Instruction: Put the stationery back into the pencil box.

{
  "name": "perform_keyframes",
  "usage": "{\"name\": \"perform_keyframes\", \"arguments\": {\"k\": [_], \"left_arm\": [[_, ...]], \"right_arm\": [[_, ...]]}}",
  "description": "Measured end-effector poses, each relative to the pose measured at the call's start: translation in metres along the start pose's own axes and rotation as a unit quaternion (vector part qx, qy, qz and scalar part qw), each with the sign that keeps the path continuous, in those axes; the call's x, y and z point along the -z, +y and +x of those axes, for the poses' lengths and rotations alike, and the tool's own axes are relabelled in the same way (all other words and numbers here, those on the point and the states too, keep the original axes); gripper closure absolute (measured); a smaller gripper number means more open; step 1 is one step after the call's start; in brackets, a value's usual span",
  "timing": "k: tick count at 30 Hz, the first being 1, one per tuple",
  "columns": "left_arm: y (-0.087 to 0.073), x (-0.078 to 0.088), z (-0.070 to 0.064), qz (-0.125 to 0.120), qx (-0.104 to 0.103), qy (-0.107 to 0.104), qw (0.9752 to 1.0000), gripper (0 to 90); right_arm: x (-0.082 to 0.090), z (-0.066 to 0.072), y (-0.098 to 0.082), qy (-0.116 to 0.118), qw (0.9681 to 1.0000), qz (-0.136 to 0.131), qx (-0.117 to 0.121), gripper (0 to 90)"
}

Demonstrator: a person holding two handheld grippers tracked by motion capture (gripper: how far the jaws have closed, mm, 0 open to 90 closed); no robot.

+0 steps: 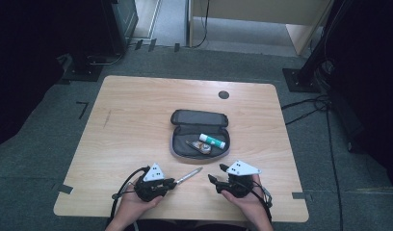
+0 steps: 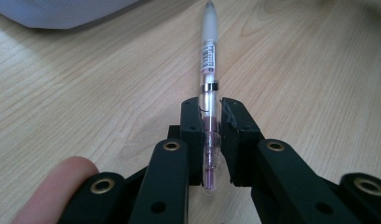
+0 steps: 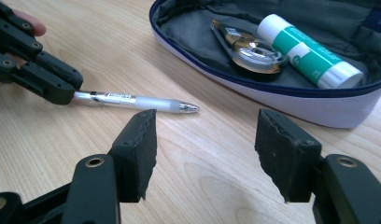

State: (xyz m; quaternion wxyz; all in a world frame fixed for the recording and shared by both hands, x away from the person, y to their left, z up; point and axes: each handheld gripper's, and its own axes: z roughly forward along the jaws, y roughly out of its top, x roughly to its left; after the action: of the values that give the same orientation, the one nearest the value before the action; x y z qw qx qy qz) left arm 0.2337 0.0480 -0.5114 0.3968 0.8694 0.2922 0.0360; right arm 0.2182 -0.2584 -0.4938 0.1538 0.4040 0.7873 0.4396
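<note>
A clear pen (image 2: 209,60) with a frosted grip lies low over the wooden table, and my left gripper (image 2: 211,123) is shut on its rear half. From above, the pen (image 1: 189,175) points right and away from the left gripper (image 1: 169,183), toward the open grey pencil case (image 1: 177,144). My right gripper (image 3: 205,151) stands open with nothing between its jaws, close to the pen's tip (image 3: 188,108). It shows in the high view as the right gripper (image 1: 215,179), near the table's front edge. The left gripper (image 3: 62,88) also appears at the right gripper view's left, clamped on the pen.
Inside the case lie a glue stick (image 1: 212,141) with a green label and a correction tape dispenser (image 3: 251,49). A round cable hole (image 1: 224,95) sits at the table's far edge. Black stands and cables ring the table on the carpet.
</note>
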Motion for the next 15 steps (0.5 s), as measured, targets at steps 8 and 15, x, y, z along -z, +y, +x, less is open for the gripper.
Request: {"name": "perform_keyframes", "arguments": {"k": [8, 15], "left_arm": [[-0.004, 0.006, 0.007, 0.011, 0.01, 0.031, 0.9994, 52.7], [-0.01, 0.018, 0.023, 0.007, 0.043, 0.085, 0.9954, 45.8]], "right_arm": [[-0.011, 0.004, 0.006, 0.018, 0.9997, 0.004, 0.014, 39.3], [-0.02, 0.009, 0.011, 0.028, 0.9993, 0.006, 0.022, 40.1]]}}
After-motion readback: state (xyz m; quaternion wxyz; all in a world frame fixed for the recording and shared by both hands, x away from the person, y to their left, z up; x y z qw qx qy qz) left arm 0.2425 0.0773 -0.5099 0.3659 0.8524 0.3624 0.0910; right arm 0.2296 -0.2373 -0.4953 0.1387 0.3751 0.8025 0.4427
